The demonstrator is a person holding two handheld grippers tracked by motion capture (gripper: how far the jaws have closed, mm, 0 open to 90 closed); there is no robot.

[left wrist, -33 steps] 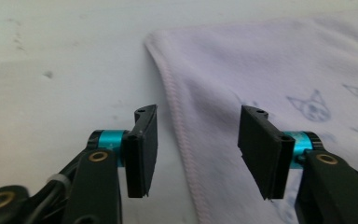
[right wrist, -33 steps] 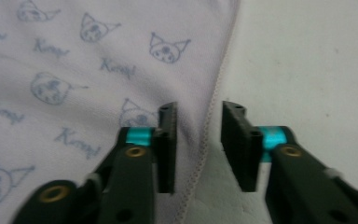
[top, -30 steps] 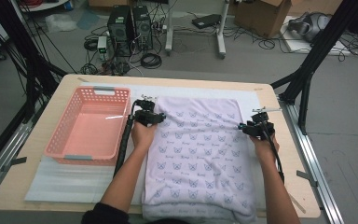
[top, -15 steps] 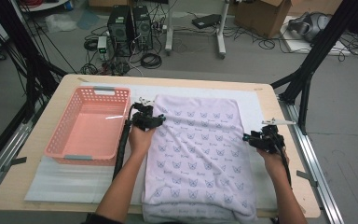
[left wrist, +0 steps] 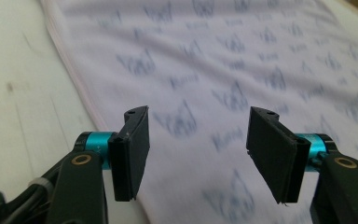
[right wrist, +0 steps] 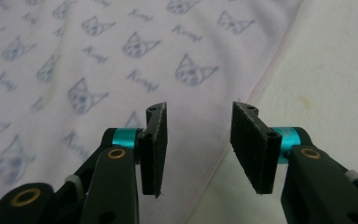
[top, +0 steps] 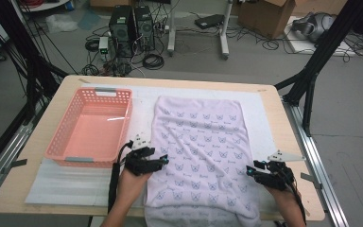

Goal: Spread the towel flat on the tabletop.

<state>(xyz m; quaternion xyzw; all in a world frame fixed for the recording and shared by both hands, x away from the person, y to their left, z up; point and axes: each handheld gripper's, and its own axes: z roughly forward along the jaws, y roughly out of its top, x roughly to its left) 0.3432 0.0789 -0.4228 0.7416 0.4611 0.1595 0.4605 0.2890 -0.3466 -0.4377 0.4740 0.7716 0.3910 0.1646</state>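
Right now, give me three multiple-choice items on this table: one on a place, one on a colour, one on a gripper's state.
1. Where does the basket stand relative to the towel?
A. On its left in the high view
B. On top of it
C. On its right

2. What colour is the basket?
A. Blue
B. Pink
C. Green

3. How do the left gripper's jaws stand?
A. Clamped on the towel
C. Holding the basket
B. Open, nothing between them

Answers: 1 A, the basket sits beside the towel's left edge. 2 B, its plastic walls are pink. 3 B, a clear gap shows between the pads, with the towel lying beyond them.
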